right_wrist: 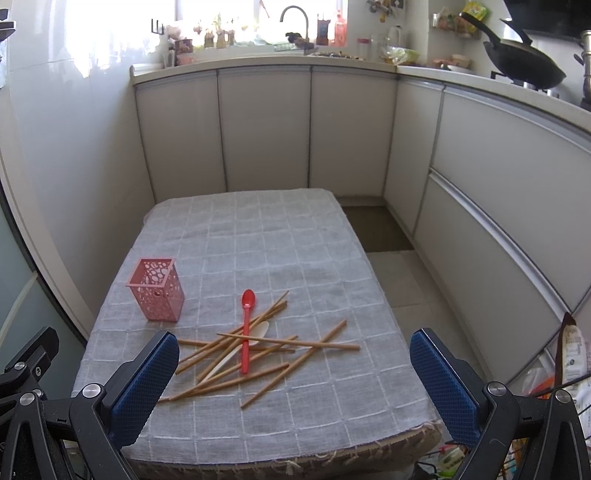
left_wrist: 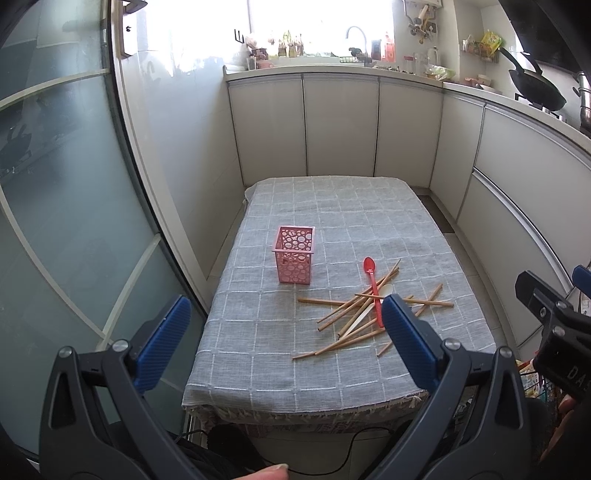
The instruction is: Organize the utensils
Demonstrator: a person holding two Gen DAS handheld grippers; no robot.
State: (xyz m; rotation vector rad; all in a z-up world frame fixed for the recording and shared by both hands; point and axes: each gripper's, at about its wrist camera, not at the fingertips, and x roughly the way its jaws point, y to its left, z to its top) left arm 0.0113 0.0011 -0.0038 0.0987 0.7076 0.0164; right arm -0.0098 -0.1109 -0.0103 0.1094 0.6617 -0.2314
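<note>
A pink perforated holder [left_wrist: 294, 254] [right_wrist: 156, 288] stands upright and empty on the grey checked tablecloth [left_wrist: 351, 221] [right_wrist: 258, 236]. To its right lies a loose pile of wooden chopsticks [left_wrist: 360, 314] [right_wrist: 266, 350], with a red spoon [left_wrist: 373, 286] [right_wrist: 246, 325] and a white spoon [left_wrist: 369, 310] [right_wrist: 240, 350] on top. My left gripper [left_wrist: 286, 319] hangs open above the table's near edge, well short of the pile. My right gripper [right_wrist: 293, 352] is open too, held back from the near edge. Neither holds anything.
White kitchen cabinets [left_wrist: 340, 125] wrap the far and right sides, with a sink tap [right_wrist: 295, 18] and a black wok [right_wrist: 524, 62] on the counter. A glass door [left_wrist: 55, 184] stands to the left. A wire rack with packets [right_wrist: 569, 369] sits at the right.
</note>
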